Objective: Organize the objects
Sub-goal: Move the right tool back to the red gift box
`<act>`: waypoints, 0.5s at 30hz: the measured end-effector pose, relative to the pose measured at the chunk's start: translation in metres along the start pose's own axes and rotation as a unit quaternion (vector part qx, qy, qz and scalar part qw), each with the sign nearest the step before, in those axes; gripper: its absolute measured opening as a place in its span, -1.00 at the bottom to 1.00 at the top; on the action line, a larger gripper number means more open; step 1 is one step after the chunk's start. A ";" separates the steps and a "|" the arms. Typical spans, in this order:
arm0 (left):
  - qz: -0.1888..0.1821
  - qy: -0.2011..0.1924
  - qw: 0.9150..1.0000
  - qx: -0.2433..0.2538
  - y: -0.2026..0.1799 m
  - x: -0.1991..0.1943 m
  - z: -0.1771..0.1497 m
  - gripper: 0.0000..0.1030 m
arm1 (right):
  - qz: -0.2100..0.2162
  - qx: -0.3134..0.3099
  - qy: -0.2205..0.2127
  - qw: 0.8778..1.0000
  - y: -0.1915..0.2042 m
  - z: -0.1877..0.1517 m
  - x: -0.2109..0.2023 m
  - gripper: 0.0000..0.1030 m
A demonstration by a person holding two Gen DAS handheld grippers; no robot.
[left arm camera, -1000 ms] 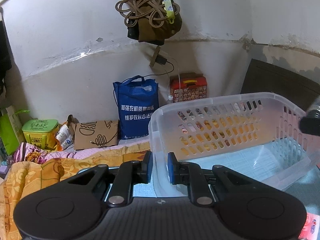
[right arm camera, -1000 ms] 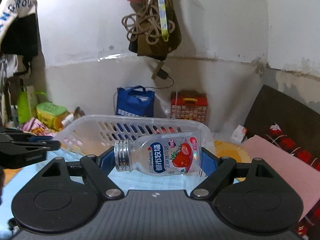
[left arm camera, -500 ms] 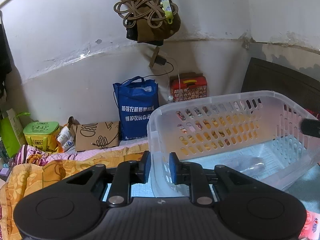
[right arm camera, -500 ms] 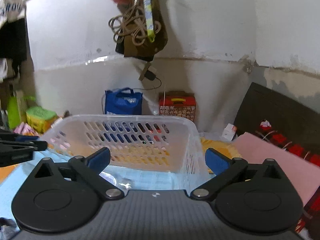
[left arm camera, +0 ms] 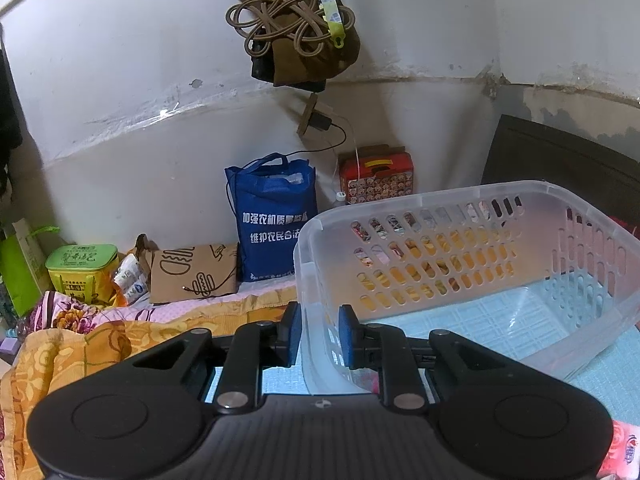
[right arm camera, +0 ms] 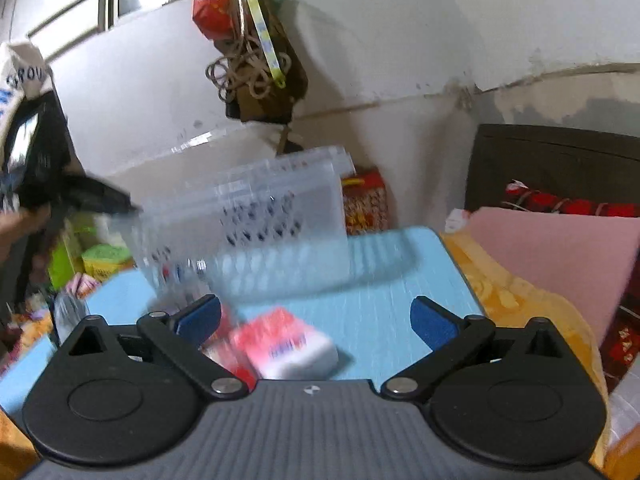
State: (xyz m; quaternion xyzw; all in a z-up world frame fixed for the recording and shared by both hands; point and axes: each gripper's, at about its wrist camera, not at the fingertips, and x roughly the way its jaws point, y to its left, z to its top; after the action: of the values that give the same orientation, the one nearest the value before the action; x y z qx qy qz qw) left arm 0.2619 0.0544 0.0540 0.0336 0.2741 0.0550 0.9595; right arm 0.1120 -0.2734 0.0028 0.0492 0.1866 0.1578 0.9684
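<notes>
1. Readable writing: the blue tote bag (left arm camera: 276,220) against the wall carries white Chinese print, partly legible as "加强农机质" over "维护农民合法". A brown paper bag (left arm camera: 192,272) beside it shows line drawings of a burger and a hot dog. The green tin (left arm camera: 80,268) has characters too small to read. In the right wrist view, white cloth (right arm camera: 24,72) at the upper left edge shows the letters "GROU".
2. The left gripper (left arm camera: 318,334) is clamped on the near corner wall of the clear slotted plastic basket (left arm camera: 460,248) — one blue pad outside the wall, one inside, nearly together.
3. The basket sits tilted on a light blue mat (left arm camera: 600,368); no object can be made out inside it in the left wrist view.
4. The right gripper (right arm camera: 316,318) is spread wide with nothing between its blue pads (right arm camera: 430,322).
5. Below and between those fingers, nearer the left one, a red-and-white packet (right arm camera: 284,344) lies on the mat — its print is blurred and unreadable. A second red item (right arm camera: 230,354) touches its left side.
6. From the right wrist, the basket (right arm camera: 256,220) appears blurred, beyond the fingers, up and to the left.
</notes>
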 end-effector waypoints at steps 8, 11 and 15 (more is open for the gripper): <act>0.004 -0.005 1.000 0.009 -0.002 -0.001 -0.003 -0.55 | 0.003 -0.035 0.024 0.999 0.020 -0.025 0.010 1.00; 0.001 -0.003 1.000 0.003 -0.002 -0.001 -0.002 -0.55 | 0.010 -0.024 0.023 0.999 0.019 -0.029 0.009 1.00; -0.001 -0.003 1.000 0.002 -0.001 -0.001 -0.002 -0.55 | 0.010 -0.019 0.022 1.000 0.019 -0.033 0.007 1.00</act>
State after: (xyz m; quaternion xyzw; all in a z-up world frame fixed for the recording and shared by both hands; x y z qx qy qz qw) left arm 0.2602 0.0530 0.0526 0.0351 0.2713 0.0538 0.9603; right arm 0.1002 -0.2516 -0.0269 0.0292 0.2039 0.1721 0.9633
